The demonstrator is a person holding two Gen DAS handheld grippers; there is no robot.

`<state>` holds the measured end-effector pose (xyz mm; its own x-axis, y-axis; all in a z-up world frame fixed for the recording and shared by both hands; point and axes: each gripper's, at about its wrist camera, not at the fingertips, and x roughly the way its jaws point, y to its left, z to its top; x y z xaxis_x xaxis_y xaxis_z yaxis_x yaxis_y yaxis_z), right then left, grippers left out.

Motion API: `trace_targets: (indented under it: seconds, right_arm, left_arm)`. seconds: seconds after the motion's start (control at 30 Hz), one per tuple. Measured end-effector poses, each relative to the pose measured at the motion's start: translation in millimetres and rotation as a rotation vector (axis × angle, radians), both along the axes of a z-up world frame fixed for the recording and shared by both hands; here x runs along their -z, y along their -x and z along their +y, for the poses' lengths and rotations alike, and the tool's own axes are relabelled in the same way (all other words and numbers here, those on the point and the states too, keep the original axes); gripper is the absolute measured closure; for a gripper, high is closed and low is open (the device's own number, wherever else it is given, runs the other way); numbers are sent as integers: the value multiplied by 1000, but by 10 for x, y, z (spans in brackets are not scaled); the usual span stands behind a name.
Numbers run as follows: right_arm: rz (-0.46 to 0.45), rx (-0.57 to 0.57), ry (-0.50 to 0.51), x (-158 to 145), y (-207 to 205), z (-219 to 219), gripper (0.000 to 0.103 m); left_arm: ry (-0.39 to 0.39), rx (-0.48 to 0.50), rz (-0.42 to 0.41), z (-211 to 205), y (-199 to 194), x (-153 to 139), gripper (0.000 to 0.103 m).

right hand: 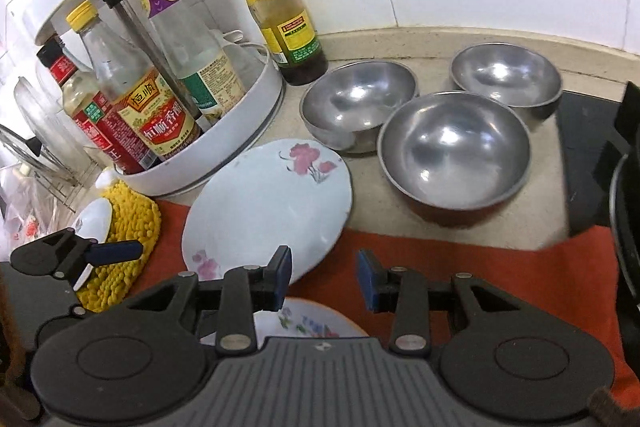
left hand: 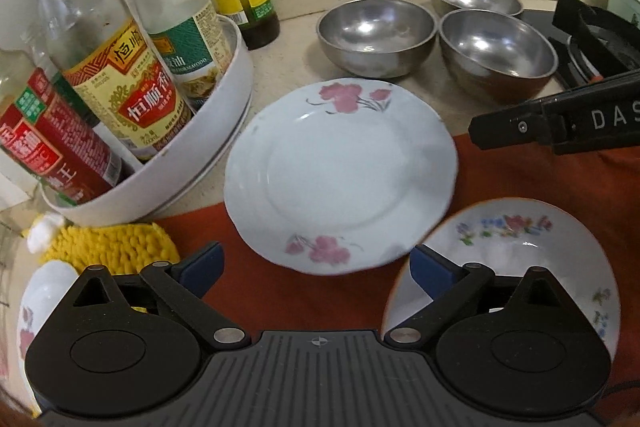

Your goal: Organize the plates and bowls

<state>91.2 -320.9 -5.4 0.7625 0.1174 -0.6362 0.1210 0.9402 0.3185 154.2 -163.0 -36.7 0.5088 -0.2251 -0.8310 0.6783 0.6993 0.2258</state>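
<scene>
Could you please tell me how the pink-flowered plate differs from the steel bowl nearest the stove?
The pink-flowered plate is white ceramic, shallow and patterned; the steel bowl is plain shiny metal and deep. The plate lies partly on the red cloth, while the bowl sits on the bare counter. Both are empty and upright.

Plate (left hand: 340,171) partly on mat (left hand: 540,179), right of bottle rack (left hand: 160,187). Three bowls (left hand: 376,35) behind it; second plate (left hand: 520,247) in front
</scene>
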Motion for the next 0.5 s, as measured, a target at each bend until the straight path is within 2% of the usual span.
trace_targets:
  seconds: [0.5]
  right_arm:
    - [49, 10, -25, 71, -480, -68, 69]
  left_arm:
    - [-17, -16, 36, -33, -408, 164, 2]
